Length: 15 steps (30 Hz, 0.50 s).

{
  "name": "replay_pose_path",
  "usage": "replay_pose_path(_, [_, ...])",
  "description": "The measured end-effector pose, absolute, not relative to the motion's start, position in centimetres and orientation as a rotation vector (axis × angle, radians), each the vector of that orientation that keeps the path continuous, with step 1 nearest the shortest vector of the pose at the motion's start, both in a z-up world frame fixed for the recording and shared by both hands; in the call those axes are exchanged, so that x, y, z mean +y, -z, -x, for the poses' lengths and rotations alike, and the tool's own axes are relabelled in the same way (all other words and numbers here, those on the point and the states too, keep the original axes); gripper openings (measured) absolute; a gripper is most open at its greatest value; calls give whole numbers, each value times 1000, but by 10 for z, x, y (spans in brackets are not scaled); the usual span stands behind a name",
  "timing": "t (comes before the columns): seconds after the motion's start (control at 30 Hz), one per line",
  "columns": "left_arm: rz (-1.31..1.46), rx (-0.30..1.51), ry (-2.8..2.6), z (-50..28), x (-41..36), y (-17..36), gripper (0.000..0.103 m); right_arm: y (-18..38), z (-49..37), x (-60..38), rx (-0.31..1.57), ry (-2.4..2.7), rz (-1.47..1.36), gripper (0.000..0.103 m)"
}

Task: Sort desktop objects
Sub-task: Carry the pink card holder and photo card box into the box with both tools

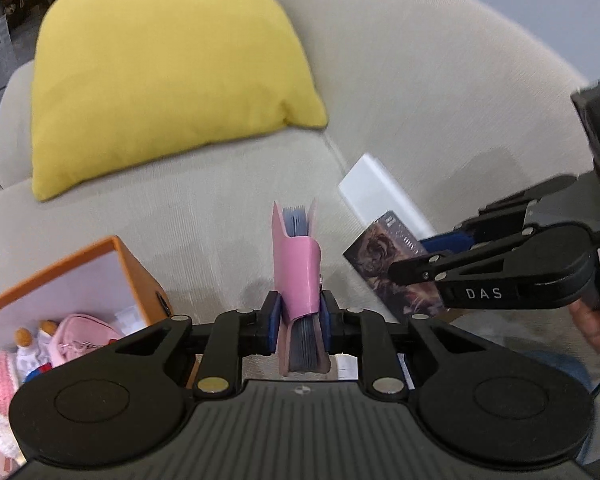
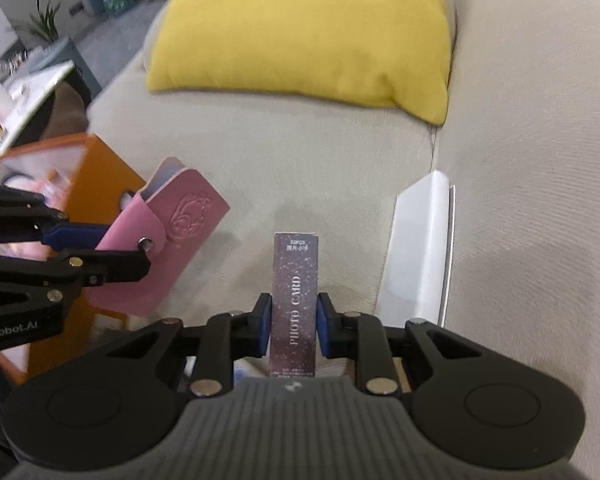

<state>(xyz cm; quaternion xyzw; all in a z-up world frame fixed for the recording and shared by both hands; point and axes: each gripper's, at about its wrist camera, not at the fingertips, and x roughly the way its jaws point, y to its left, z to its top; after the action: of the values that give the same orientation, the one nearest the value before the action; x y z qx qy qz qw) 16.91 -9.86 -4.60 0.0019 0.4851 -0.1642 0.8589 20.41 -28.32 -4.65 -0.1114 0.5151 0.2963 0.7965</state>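
Note:
My left gripper [image 1: 299, 322] is shut on a pink card wallet [image 1: 296, 264] with blue-grey sleeves inside, held upright above the beige sofa. The same pink card wallet [image 2: 172, 236] shows at the left of the right wrist view, pinched by the left gripper [image 2: 112, 250]. My right gripper [image 2: 293, 326] is shut on a dark starry box marked PHOTO CARD [image 2: 294, 304], standing on end between the blue pads. In the left wrist view that photo card box [image 1: 384, 268] hangs at the right, in the right gripper [image 1: 414, 258].
An orange box [image 1: 140, 280] with pink plush toys [image 1: 80, 340] inside sits at the lower left; the orange box [image 2: 96, 176] also shows left in the right wrist view. A yellow cushion [image 1: 168, 72] lies on the sofa. A white flat object [image 2: 420, 248] leans in the sofa's crease.

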Motion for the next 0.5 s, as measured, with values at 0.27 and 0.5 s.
replay_pose_path(0.27, [59,918,351,-127,-55,-8,23,-15,-162,-270,1016,-682,171,24])
replay_pose_path(0.5, [137,842,290,-87,8,-37,22,-61,-125,-223,955,-824,128,24])
